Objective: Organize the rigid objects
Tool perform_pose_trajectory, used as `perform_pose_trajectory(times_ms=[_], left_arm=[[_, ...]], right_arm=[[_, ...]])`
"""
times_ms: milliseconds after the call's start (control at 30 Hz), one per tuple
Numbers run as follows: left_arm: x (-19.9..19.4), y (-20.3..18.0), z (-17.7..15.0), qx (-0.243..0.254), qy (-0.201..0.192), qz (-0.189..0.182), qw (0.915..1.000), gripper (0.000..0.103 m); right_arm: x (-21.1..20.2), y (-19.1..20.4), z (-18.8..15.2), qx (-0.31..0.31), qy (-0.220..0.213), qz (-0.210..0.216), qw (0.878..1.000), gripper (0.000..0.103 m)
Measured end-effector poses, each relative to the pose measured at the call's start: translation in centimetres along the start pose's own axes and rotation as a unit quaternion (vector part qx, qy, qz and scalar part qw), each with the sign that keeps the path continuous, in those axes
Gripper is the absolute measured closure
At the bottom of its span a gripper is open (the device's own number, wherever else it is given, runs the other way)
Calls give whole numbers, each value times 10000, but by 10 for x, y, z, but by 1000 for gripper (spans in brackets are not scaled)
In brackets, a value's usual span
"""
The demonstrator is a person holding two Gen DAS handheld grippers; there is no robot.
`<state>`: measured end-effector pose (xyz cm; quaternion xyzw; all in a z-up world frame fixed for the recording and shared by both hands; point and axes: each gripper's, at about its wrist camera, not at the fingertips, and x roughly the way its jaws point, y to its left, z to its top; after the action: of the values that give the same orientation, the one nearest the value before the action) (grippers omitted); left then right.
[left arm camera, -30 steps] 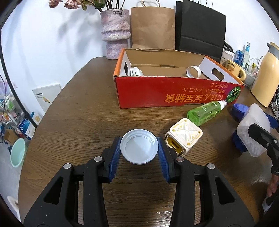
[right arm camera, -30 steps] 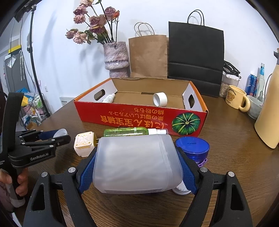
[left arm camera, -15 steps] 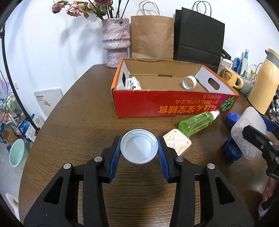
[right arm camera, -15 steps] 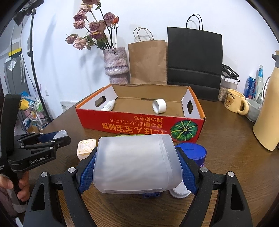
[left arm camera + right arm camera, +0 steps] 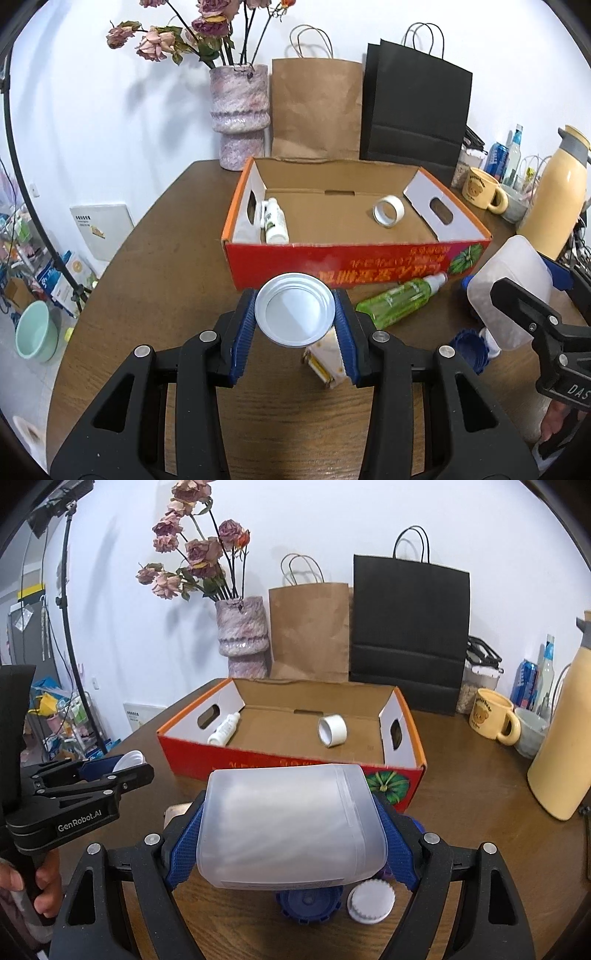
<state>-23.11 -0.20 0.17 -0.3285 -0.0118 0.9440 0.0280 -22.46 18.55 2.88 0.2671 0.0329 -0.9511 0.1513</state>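
White lid (image 5: pixel 294 309) clamped between left claw (image 5: pixel 294 325) pads; frosted container (image 5: pixel 291 827) gripped in right claw (image 5: pixel 291 845).

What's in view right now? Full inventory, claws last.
Cardboard box: 1, red-orange, table centre.
Small bottle: 1, white, in box, left end.
Tape roll: 1, white, in box, right side.
Spray bottle: 1, green, lying before box.
Square item: 1, cream, on table behind left claw.
Screw lids: 2, blue and white, under container.
Vase: 1, pink, behind box.
Paper bags: 2, brown, black.
Mug: 1, yellow.
Thermos: 1, cream.
Left claw: grips white round lid.
Right claw: grips translucent container.
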Motion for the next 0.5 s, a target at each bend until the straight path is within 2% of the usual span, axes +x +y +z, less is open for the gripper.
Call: perform_pose_trajectory(times_ms=[500], left_arm=[[11, -9, 34, -227, -185, 48, 9996, 66]], right_arm=[[21, -5, 27, 91, -165, -76, 9998, 16]])
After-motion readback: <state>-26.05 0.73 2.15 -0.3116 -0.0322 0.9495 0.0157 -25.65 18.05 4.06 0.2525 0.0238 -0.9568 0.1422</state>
